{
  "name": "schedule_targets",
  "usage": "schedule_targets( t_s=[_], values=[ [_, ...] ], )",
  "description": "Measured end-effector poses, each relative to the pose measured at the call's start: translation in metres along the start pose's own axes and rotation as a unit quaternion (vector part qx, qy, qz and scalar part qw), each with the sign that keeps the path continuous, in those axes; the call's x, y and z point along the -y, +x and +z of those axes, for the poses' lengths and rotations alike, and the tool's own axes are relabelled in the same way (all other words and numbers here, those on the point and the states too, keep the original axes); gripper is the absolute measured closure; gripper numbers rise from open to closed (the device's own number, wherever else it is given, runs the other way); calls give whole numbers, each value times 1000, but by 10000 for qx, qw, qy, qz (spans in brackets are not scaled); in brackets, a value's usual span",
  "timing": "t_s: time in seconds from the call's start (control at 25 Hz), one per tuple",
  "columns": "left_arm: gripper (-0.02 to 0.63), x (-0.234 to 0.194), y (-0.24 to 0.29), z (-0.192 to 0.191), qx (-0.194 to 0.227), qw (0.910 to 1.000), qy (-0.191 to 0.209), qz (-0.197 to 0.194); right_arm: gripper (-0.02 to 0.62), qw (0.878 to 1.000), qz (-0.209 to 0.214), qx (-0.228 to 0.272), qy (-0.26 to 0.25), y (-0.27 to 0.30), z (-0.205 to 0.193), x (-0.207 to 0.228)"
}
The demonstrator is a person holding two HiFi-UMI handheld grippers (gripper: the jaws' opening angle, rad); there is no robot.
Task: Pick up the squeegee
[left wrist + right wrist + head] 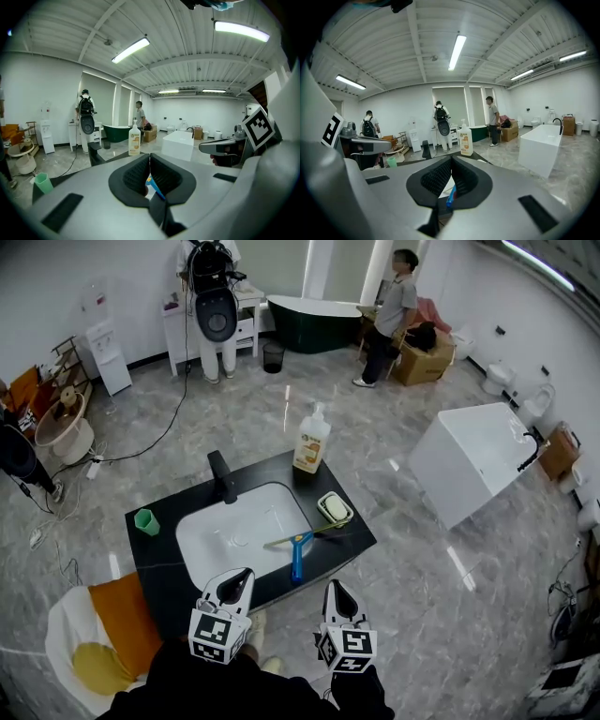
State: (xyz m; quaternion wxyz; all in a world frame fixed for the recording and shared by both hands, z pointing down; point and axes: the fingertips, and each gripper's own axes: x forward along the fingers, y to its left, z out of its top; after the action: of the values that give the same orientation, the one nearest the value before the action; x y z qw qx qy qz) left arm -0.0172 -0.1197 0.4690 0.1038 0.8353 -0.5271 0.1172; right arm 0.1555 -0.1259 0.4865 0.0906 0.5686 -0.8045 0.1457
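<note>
Step in hand, as I judge it: approach to the squeegee, which is not yet grasped.

Left tool (236,583) hangs off the near edge of the counter (159,568), jaws pressed together with nothing in them. Squeegee (298,555) lies on the near right rim of the basin (225,535). Its blue handle points at the near edge and its blade runs crosswise toward the right edge. Right tool (336,594) sits just right of the handle's line, jaws likewise closed and empty.

A tool must open before taking the handle; the right one looks better placed. Straddle the handle near its free end, close, and lift straight up so the blade clears the rim.

Around:
- green cup (145,520) at the left edge
- faucet (223,476) at the far edge
- soap bottle (311,441) toward the far right corner
- soap dish (335,508) just beyond the blade, likeliest to get knocked

Nothing blocks the handle.
</note>
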Motion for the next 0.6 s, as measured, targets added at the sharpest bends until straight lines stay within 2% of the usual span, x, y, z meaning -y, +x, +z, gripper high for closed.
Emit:
schedule_targets(
  t_s=[0.24,0.6],
  values=[
    [581,-39,56,-9,-335,9993,-162,-43,580,9992,82,-382,115,71,-7,1],
    [581,-82,127,-48,-841,9956,-394,-140,580,9943,59,-1022,303,155,-52,14]
  ],
)
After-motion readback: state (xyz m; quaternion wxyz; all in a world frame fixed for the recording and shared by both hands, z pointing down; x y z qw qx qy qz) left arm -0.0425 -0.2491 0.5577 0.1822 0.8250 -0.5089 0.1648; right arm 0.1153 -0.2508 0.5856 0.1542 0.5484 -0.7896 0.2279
